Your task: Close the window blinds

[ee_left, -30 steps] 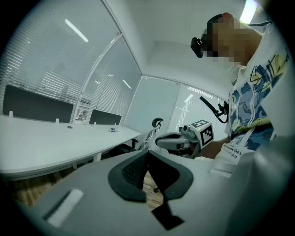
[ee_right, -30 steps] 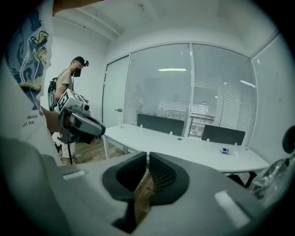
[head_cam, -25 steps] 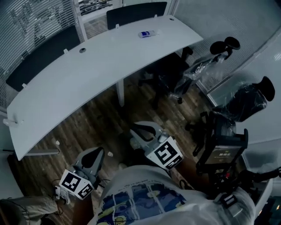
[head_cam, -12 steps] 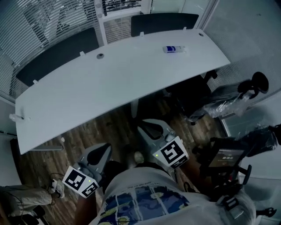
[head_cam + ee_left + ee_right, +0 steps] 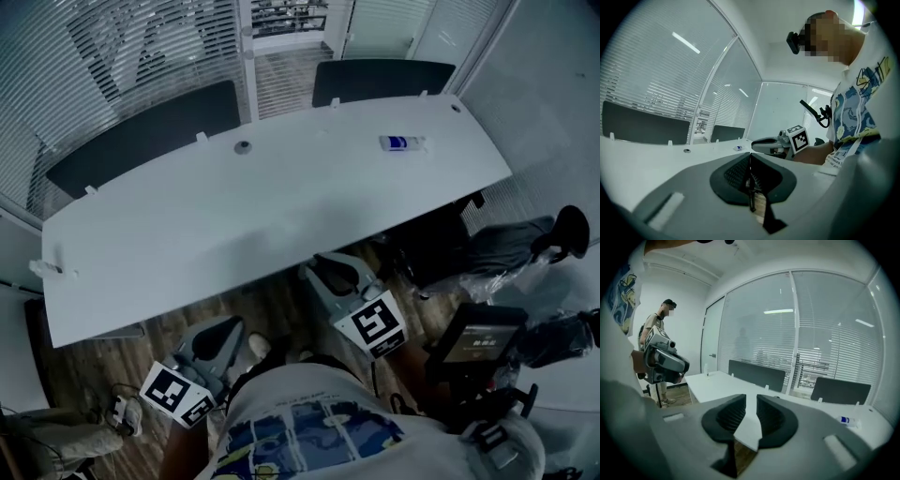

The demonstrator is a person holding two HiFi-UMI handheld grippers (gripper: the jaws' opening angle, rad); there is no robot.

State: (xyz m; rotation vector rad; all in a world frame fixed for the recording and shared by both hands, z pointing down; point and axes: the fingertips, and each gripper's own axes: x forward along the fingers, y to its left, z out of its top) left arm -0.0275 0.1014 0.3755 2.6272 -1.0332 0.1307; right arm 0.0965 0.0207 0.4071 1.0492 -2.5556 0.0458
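The window blinds hang behind the glass wall on the far side of a long white desk; their slats stand partly open. My left gripper is held low at the desk's near edge. Its jaws are shut with nothing in them. My right gripper reaches just under the desk's near edge and points toward the window. Its jaws have just been opening and now stand apart with nothing between them. Neither gripper is near the blinds.
Two dark partition panels stand along the desk's far side. A small blue-and-white bottle lies on the desk at the right. Office chairs and a screen on a stand crowd the right. Another person stands at the left.
The view has advanced toward the desk and window, so more of the blinds shows. Both grippers have come forward with it, and the right one now reaches the desk's near edge.
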